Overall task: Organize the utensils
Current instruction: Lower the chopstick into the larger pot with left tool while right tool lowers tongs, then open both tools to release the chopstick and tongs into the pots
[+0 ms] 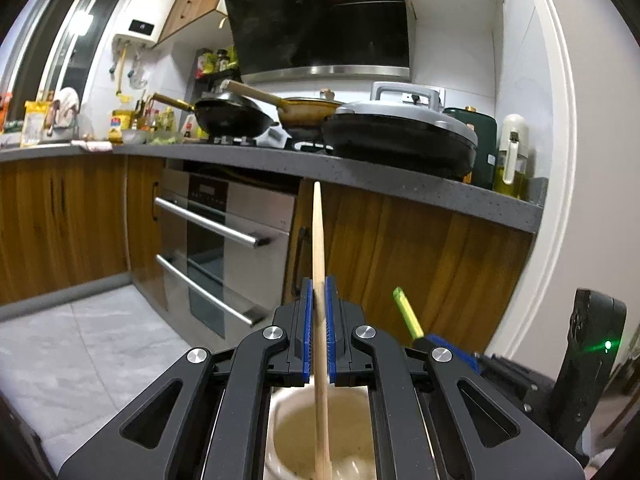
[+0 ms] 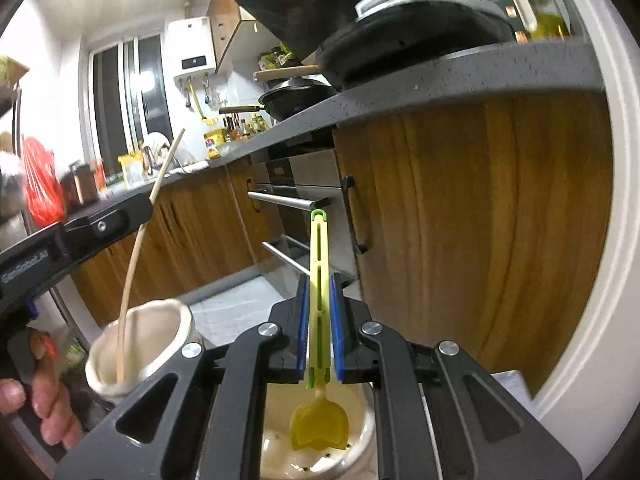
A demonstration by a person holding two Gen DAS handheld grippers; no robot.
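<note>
- The left gripper is squeezed tight on a wooden chopstick, low in the middle, over a cream cup.
- The right gripper is squeezed tight on a green spoon over another cup.

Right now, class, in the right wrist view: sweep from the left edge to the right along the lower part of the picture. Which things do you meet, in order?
Person's hand → chopstick → left cream cup → right gripper shut on the green-yellow utensil over the second cream cup → wooden cabinet door.

Count so far: one wooden chopstick, one yellow-green spoon, two cream holder cups, two tongs.
</note>
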